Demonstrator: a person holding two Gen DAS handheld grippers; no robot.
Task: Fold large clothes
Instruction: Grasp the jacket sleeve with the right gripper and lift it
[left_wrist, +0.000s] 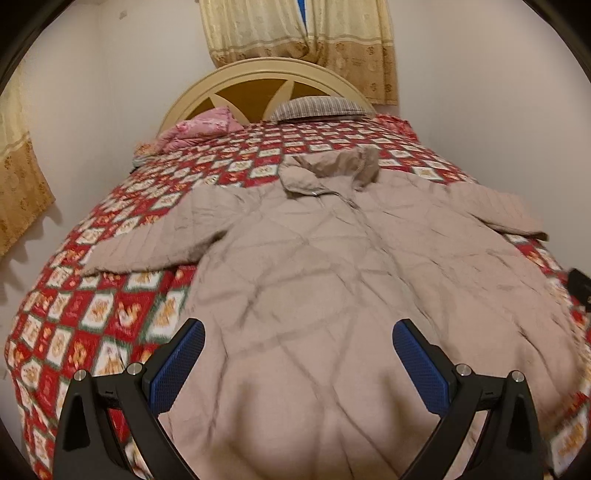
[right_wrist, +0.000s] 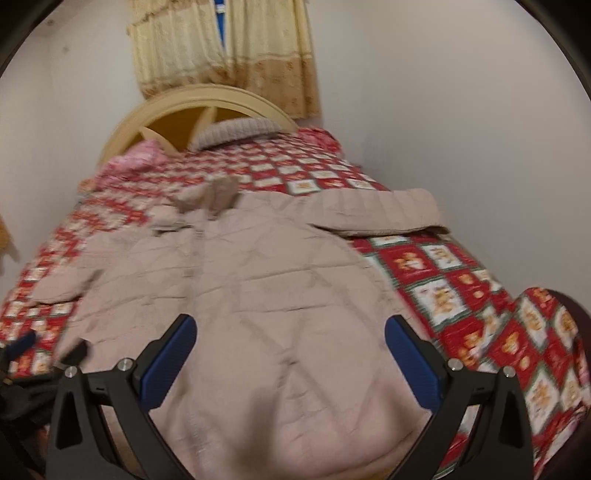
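Note:
A large beige quilted coat (left_wrist: 332, 258) lies spread flat on the bed, collar toward the headboard, both sleeves stretched out to the sides. It also shows in the right wrist view (right_wrist: 266, 280). My left gripper (left_wrist: 299, 339) is open and empty, hovering over the coat's lower part near its left side. My right gripper (right_wrist: 290, 332) is open and empty, over the coat's lower part toward its right side. The left sleeve (left_wrist: 155, 236) and right sleeve (right_wrist: 380, 210) rest on the bedspread.
The bed has a red checked bedspread (left_wrist: 110, 317), a cream arched headboard (left_wrist: 258, 74), a pink pillow (left_wrist: 199, 129) and a striped pillow (left_wrist: 317, 107). White walls close in on both sides. Curtains (left_wrist: 303, 29) hang behind the bed.

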